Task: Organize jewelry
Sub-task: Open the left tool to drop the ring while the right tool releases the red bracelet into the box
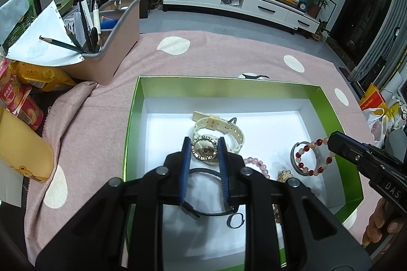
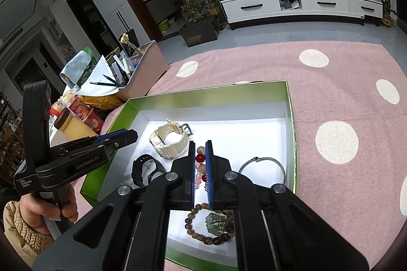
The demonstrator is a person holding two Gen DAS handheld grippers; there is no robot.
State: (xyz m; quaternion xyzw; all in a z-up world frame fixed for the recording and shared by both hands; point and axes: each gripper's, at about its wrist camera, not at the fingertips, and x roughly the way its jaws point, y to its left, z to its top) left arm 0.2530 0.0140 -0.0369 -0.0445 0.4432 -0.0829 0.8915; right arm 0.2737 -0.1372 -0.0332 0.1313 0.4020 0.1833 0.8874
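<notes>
While the right gripper (image 2: 200,145) is clamped shut on the red-and-pink bead bracelet (image 2: 200,158), the sorting step in hand looks like moving that bracelet within the green box (image 1: 132,118), which sits on the pink spotted cloth over the counter (image 1: 101,113). In the left wrist view the bracelet hangs as a loop from the gripper's tip at the right of the frame, over the right part of the box, and overlaps the silver bangle (image 1: 294,156). Whether its lowest beads touch the white floor I cannot tell.

The left gripper (image 1: 204,141) hovers over the lower left of the box with a narrow gap between its blue pads. Nothing is pinched there; the gold face of the cream watch (image 1: 218,129) only shows through the gap from behind. A black band (image 1: 203,171) lies beneath it, and a pink bead bracelet (image 1: 257,164) lies to the right of the left gripper.

As I judge it, the next move needs a free patch of box floor. The upper right corner of the box in the right wrist view looks bare. The brown bead bracelet (image 2: 203,227) and the green trinkets (image 2: 216,220) crowd the bottom of that view. The bracelet should go down clear of the bangle so the two do not tangle, and only then should the pads part.
</notes>
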